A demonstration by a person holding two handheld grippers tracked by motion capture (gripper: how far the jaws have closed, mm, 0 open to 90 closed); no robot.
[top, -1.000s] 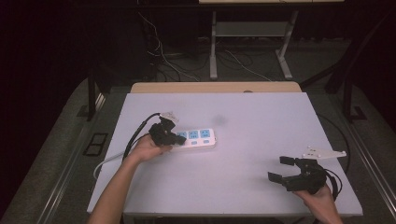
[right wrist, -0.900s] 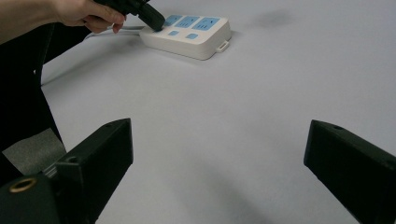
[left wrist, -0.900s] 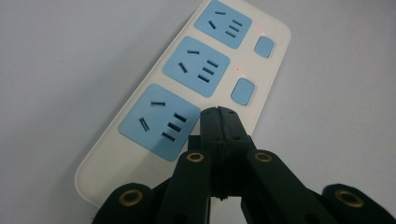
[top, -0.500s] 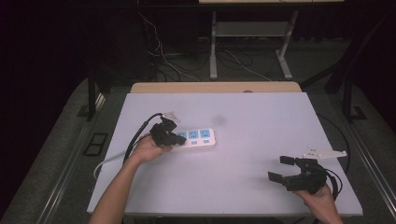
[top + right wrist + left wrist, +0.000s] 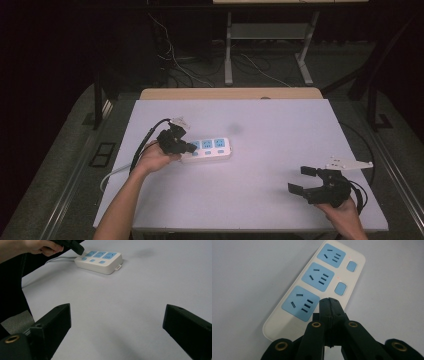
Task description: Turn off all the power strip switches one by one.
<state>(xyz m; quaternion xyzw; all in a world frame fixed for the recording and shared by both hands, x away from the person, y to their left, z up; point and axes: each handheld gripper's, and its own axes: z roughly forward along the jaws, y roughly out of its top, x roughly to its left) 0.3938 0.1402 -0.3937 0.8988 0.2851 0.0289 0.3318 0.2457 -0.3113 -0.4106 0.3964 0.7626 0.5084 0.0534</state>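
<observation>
High view has the pale lavender-grey flat counter (image 5: 260,190) sitting in a pretty dark room, with grey carpeted floor (image 5: 65,165) around it, a tangle of cables (image 5: 175,55) on the floor past the far edge, and the metal legs of another stand (image 5: 229,50) back there too. A strip of light wood (image 5: 230,93) runs along the counter's far edge.

On the counter, left of the middle and nearer the left edge, lies the white plastic power strip with three blue sockets and blue buttons (image 5: 210,148). Its grey cord (image 5: 112,175) trails off toward the left edge. The left tool (image 5: 186,148) is right at the strip's cord end, jaws clenched together with nothing between them. In the left gripper view the closed tips (image 5: 329,305) sit over the strip (image 5: 317,282) beside the nearest socket, about where that socket's button would be. Can't tell if they're actually touching it or just above.

The right tool (image 5: 303,179) is near the right front corner of the counter, well apart from the strip, jaws spread wide and released over bare surface. The right gripper view shows the strip (image 5: 100,261) far off.
</observation>
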